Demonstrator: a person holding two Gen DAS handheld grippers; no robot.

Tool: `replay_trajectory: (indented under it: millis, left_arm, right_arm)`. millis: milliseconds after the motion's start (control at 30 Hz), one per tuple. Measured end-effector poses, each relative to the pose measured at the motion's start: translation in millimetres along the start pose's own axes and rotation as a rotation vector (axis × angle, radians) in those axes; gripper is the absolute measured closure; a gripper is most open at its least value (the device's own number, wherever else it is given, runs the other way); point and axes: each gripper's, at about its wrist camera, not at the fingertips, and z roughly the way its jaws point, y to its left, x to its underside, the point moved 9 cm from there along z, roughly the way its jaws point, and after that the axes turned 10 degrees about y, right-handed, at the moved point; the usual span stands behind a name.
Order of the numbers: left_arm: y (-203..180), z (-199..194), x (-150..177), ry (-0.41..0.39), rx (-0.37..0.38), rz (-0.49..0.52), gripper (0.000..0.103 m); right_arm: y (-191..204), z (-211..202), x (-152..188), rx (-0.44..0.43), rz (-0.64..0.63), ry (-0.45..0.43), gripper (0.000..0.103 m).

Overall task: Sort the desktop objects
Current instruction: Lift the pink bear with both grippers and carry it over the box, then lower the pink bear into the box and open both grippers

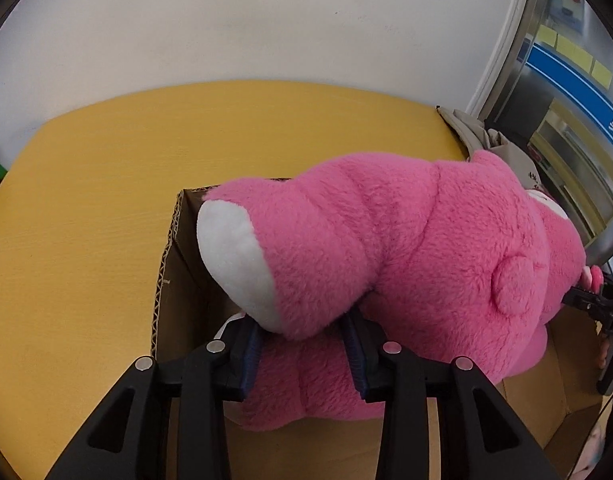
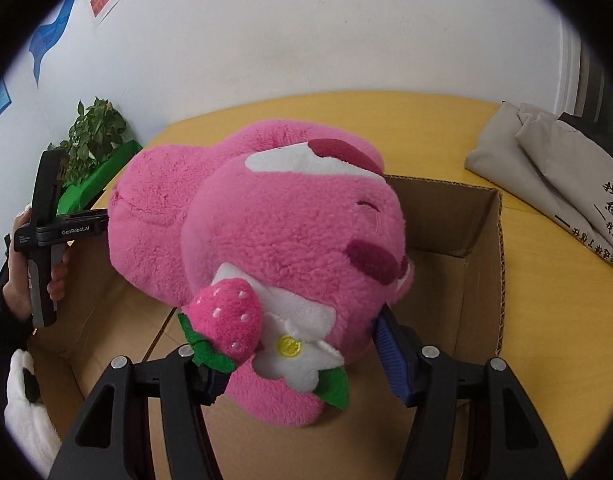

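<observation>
The left gripper [image 1: 302,350] clamps one leg of the pink plush bear [image 1: 406,248], and the plush hides its fingertips. The right gripper [image 2: 302,364] squeezes the bear's head; its left pad is covered. The bear hangs over the open cardboard box [image 2: 482,240] on the yellow table [image 1: 106,200], near a white wall [image 1: 266,20].

A fluffy pink plush bear [image 2: 266,220], with white foot pads, maroon brows and nose, and a strawberry-and-flower decoration, is seen tipped head-down over an open brown corrugated cardboard box [image 2: 458,232]. Its white-soled leg [image 1: 266,256] is directed toward 10 o'clock.
</observation>
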Motion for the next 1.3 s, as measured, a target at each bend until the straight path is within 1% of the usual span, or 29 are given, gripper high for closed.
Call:
replay_trajectory:
  millis: [200,267,333,367,400,433,467,500,533,600,667,700,733,767,800,833,900,933,967,1000,1100,1133,1167,1200,1233,1300]
  left_arm:
    - [8.0,-7.6,13.9,-0.001,-0.017,-0.017,0.063]
    - [9.8,-10.5,15.6,-0.006,-0.027,-0.021,0.060]
    - [13.0,-16.1,11.6,-0.026,-0.028,-0.038,0.048]
    - [14.7,-20.2,8.7,-0.042,-0.024,-0.047,0.046]
    - [16.4,-24.3,5.8,-0.057,-0.020,-0.057,0.041]
    - [17.5,-23.7,2.3,-0.060,-0.024,-0.059,0.035]
    - [18.4,-22.5,-1.2,-0.062,-0.029,-0.061,0.032]
    - [19.4,-21.3,-4.8,-0.063,-0.034,-0.063,0.028]
    - [19.9,-17.6,-6.2,-0.058,-0.037,-0.062,0.025]
    - [20.6,-9.6,-8.4,-0.044,-0.041,-0.060,0.026]
    - [14.5,-1.5,-8.5,-0.017,-0.048,-0.036,0.036]
    - [14.2,4.1,-6.1,0.012,-0.067,-0.022,0.054]
    - [14.7,7.5,-3.0,0.027,-0.088,-0.005,0.065]
    - [15.2,10.5,0.1,0.041,-0.108,0.013,0.071]
    - [15.6,9.6,2.2,0.040,-0.094,0.005,0.074]
    - [16.0,8.3,4.1,0.039,-0.075,-0.007,0.078]
    - [17.9,1.3,6.6,0.024,-0.055,-0.024,0.080]
    - [18.2,-3.7,8.4,0.013,-0.049,-0.027,0.082]
    - [16.1,-10.1,10.5,0.005,-0.039,-0.022,0.082]
    - [13.8,-16.6,12.6,-0.004,-0.029,-0.016,0.083]
    - [5.1,-34.0,16.1,-0.008,0.012,-0.001,0.083]
    - [3.0,-33.8,16.1,0.003,0.015,0.006,0.083]
    - [5.3,-29.1,16.8,0.026,0.007,0.008,0.083]
    - [4.8,-19.9,16.3,0.052,-0.016,0.008,0.081]
    - [8.7,-5.9,18.4,0.088,-0.061,0.012,0.077]
    - [13.1,12.7,19.6,0.122,-0.112,0.005,0.075]
  right_arm:
    - [12.3,-0.2,15.8,-0.004,-0.035,0.046,0.042]
    - [15.7,-5.0,18.6,-0.011,-0.051,0.039,0.042]
    - [13.8,-18.2,9.2,-0.012,-0.050,-0.013,0.042]
    - [12.7,-25.1,4.2,-0.012,-0.049,-0.040,0.042]
    - [11.8,-30.8,-1.3,-0.016,-0.047,-0.062,0.040]
    - [11.1,-34.3,-8.5,-0.016,-0.045,-0.081,0.035]
    - [10.4,-37.5,-15.9,-0.014,-0.043,-0.098,0.023]
    - [10.6,-36.0,-21.8,-0.015,-0.047,-0.102,0.022]
    - [12.3,-32.4,-25.9,-0.016,-0.052,-0.097,0.022]
    - [14.9,-14.1,-30.0,-0.011,-0.054,-0.051,0.022]
    - [14.7,3.3,-29.2,0.017,-0.050,-0.005,0.020]
    - [14.2,8.2,-29.3,0.025,-0.046,0.003,0.027]
    - [13.7,9.3,-30.7,0.029,-0.039,0.002,0.033]
    - [13.2,10.1,-32.2,0.033,-0.032,0.001,0.042]
    - [13.6,8.2,-32.2,0.040,-0.033,-0.004,0.051]
    - [14.5,5.2,-31.0,0.049,-0.041,-0.013,0.054]
    - [19.6,-6.1,-27.0,0.072,-0.071,-0.048,0.066]
    - [22.5,-12.7,-24.5,0.067,-0.077,-0.063,0.069]
    - [25.5,-19.2,-22.1,0.059,-0.082,-0.077,0.083]
    - [28.3,-27.0,-20.5,0.056,-0.084,-0.093,0.091]
    - [32.4,-55.3,-16.6,0.041,-0.078,-0.141,0.093]
    - [31.5,-59.0,-16.4,0.028,-0.069,-0.140,0.103]
    - [30.4,-63.0,-16.3,0.013,-0.062,-0.140,0.103]
    - [29.5,-63.7,-16.5,0.024,-0.064,-0.136,0.102]
    - [28.0,-58.9,-15.2,0.041,-0.065,-0.116,0.101]
    - [23.7,-47.6,-12.3,0.068,-0.062,-0.080,0.101]
